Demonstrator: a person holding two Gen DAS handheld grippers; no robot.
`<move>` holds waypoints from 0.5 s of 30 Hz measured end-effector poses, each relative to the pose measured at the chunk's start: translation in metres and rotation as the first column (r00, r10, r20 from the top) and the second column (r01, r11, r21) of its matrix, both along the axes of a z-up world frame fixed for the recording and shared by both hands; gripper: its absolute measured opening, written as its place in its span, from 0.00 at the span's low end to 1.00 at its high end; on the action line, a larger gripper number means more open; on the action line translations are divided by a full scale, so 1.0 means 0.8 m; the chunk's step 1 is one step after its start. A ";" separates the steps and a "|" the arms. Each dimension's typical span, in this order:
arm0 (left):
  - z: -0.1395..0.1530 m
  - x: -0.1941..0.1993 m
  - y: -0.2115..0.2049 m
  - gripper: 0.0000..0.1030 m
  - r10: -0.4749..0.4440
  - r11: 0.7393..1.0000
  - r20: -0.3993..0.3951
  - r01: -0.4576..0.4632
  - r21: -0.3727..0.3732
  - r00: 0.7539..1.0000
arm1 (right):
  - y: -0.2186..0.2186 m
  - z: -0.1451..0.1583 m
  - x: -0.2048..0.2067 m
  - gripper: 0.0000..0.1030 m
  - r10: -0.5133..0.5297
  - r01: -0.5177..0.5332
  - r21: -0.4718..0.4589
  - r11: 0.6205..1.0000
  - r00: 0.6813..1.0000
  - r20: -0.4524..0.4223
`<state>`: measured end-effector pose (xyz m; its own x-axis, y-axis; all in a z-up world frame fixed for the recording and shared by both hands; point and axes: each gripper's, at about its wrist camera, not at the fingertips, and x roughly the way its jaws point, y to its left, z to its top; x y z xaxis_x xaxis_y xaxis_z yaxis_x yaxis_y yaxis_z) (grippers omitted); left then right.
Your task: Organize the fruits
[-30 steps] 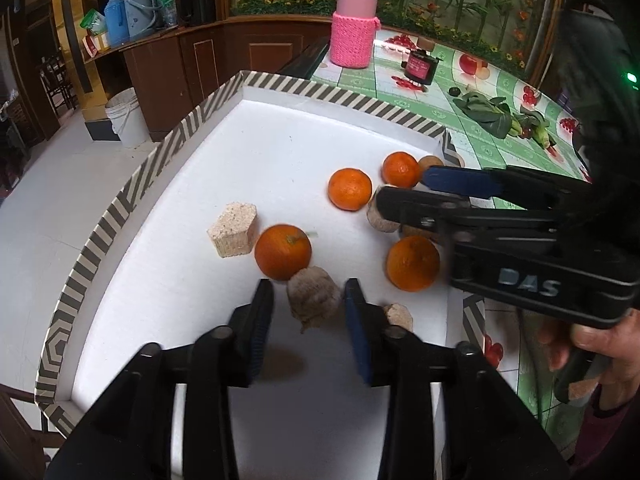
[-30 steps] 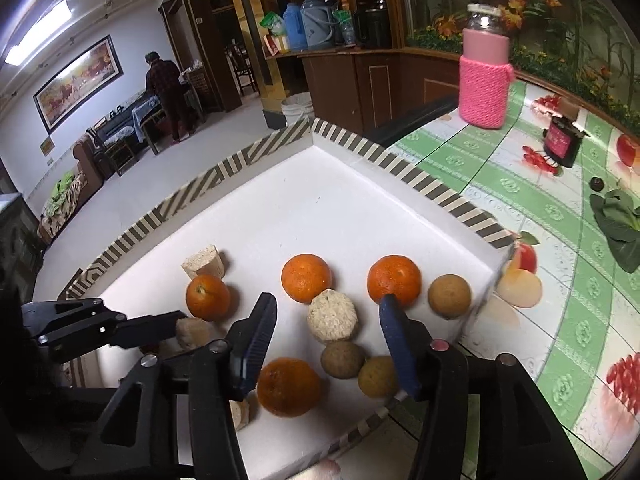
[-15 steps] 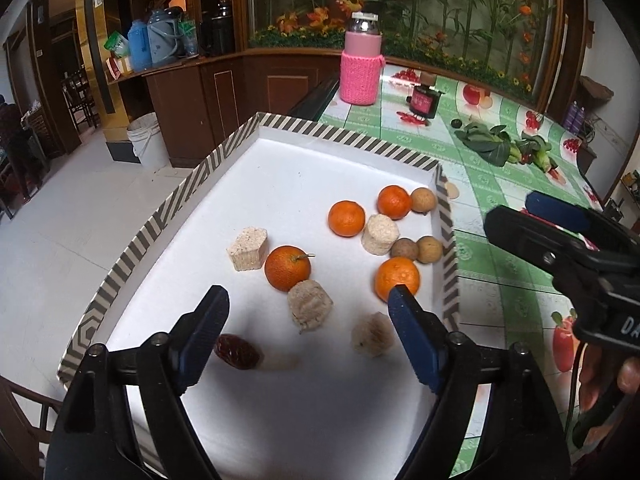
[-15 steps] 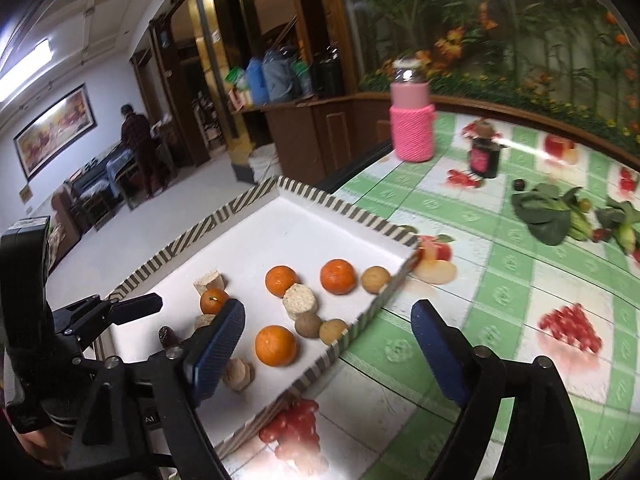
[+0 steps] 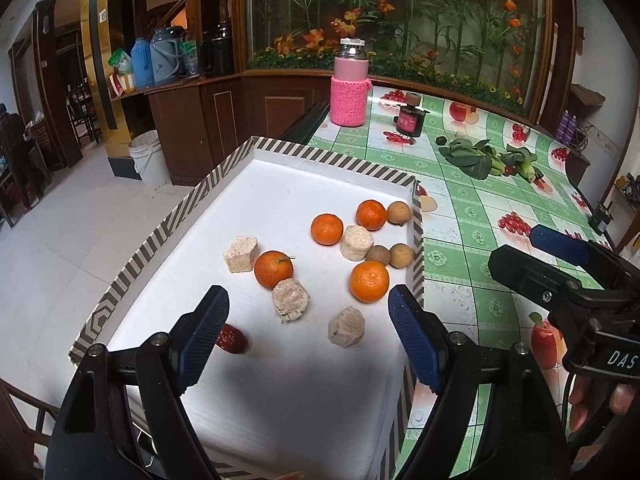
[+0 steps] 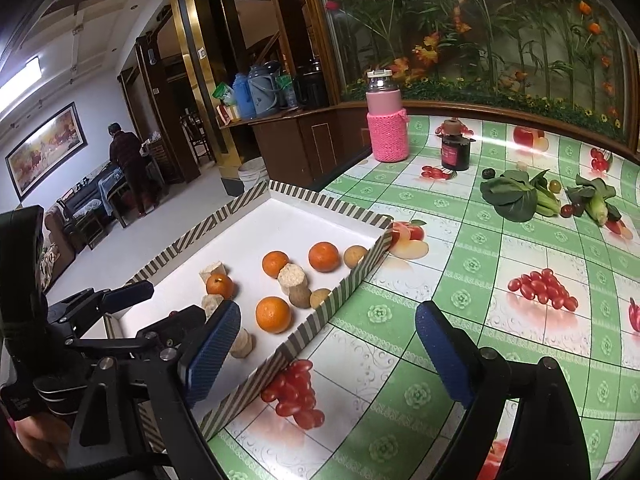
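A white tray with a striped rim (image 5: 324, 158) (image 6: 328, 202) holds several oranges (image 5: 369, 281) (image 6: 273, 314), beige hexagonal blocks (image 5: 291, 300), small brown round fruits (image 5: 401, 255) and a red date (image 5: 231, 339). My left gripper (image 5: 308, 332) is open and empty above the tray's near end. My right gripper (image 6: 326, 354) is open and empty, over the tray's right rim and the tablecloth. It also shows in the left wrist view (image 5: 560, 264).
A green checked tablecloth (image 6: 500, 280) covers the table. On it stand a pink-sleeved bottle (image 6: 387, 120) and a dark jar (image 6: 455, 146); leafy greens (image 6: 516, 196) lie at the far right. The tray's left side hangs over the floor.
Both grippers have opened wide and pulled back and up from the tray. The left one let go of a beige block, which now lies on the tray.
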<state>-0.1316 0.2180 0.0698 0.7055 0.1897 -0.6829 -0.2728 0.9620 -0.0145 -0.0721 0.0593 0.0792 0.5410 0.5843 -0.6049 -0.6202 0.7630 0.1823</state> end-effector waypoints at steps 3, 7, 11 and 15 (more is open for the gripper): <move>0.001 -0.002 -0.004 0.80 -0.003 1.000 0.004 0.003 0.008 1.000 | -0.002 0.002 -0.004 0.88 0.002 -0.002 0.004 1.000 1.000 0.006; 0.002 -0.004 -0.006 0.80 -0.003 1.000 0.006 0.003 0.010 1.000 | -0.001 0.001 -0.005 0.88 0.008 -0.008 -0.003 1.000 1.000 0.007; 0.002 -0.005 -0.007 0.80 -0.004 1.000 0.004 0.004 0.006 1.000 | 0.001 0.000 -0.005 0.88 0.013 -0.013 -0.008 1.000 1.000 0.003; 0.001 -0.005 -0.008 0.80 -0.004 1.000 0.002 0.004 0.006 1.000 | 0.002 -0.001 -0.006 0.88 0.017 -0.017 -0.009 1.000 1.000 0.004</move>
